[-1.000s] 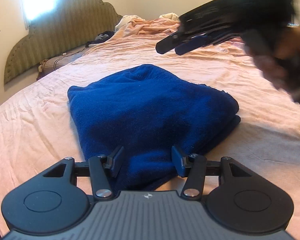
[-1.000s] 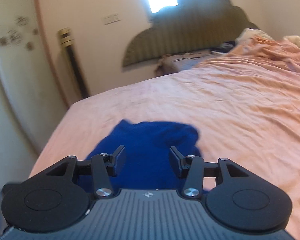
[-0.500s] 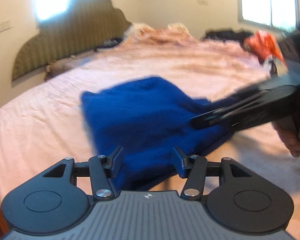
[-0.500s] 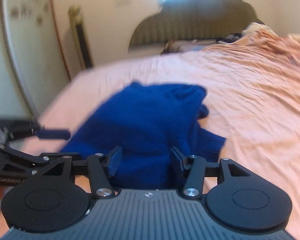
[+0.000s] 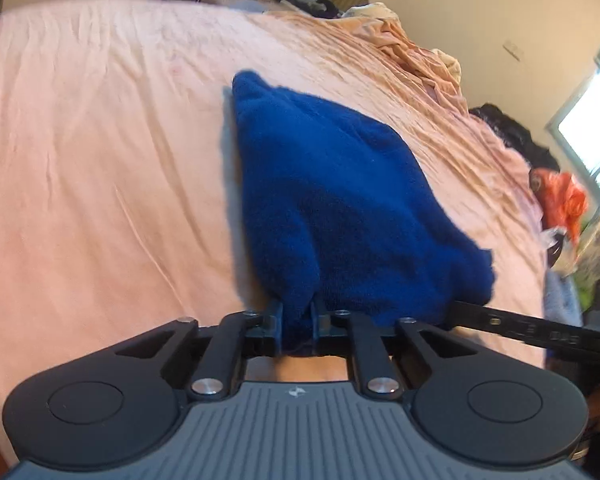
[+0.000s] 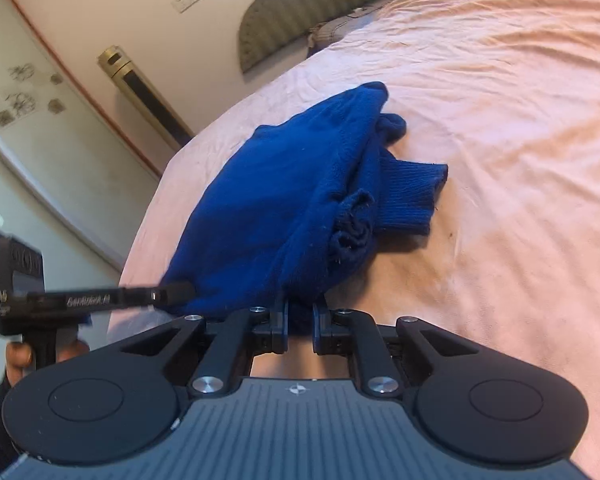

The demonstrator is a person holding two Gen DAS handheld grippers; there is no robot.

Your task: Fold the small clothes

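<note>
Knitwear comes first: a blue sweater (image 5: pixel 340 200), already folded into a thick bundle, lies on the pink bedsheet (image 5: pixel 100 160), with a ribbed cuff (image 6: pixel 412 196) poking out on the side away from the wall. Both tools grip its near edge: the left gripper (image 5: pixel 298 326) pinches one corner of the bundle, the right gripper (image 6: pixel 300 326) pinches the other, each pair of fingers pressed onto blue fabric. The step in hand looks like a further fold or a lift of the near edge. Next, I judge, both corners should rise together and travel level over the sweater toward its far edge, so the loose cuff tucks inside.
</note>
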